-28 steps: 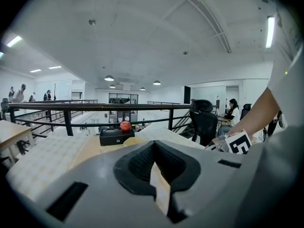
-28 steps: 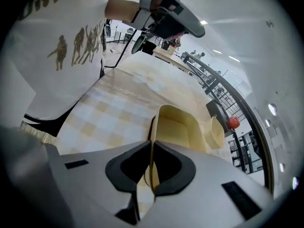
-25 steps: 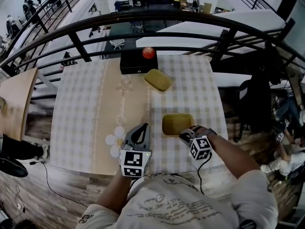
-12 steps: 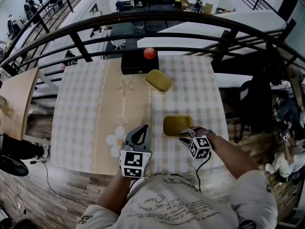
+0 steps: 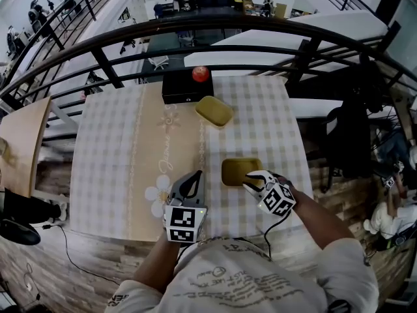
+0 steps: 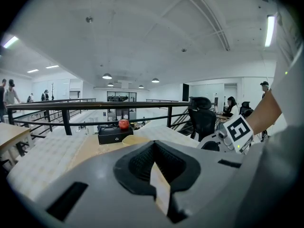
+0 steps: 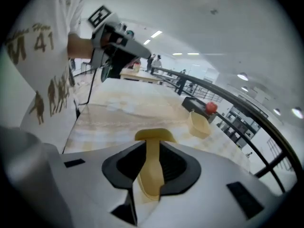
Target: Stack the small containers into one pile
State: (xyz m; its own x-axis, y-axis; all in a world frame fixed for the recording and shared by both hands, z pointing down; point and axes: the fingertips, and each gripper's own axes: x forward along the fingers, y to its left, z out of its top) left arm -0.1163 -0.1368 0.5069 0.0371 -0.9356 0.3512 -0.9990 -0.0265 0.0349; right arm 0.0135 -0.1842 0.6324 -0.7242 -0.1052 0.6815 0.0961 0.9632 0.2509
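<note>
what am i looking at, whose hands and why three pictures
No robot: a person holds a two-jaw gripper in each hand. One picture comes from a camera on the person's head, looking down at the table; the other two come from cameras riding on the grippers. On it lie a near container and a far container, both yellow, plus a black box topped by a red round thing. The left gripper is shut and empty. The right gripper is opening its jaws, with the near container's wall between them.
</note>
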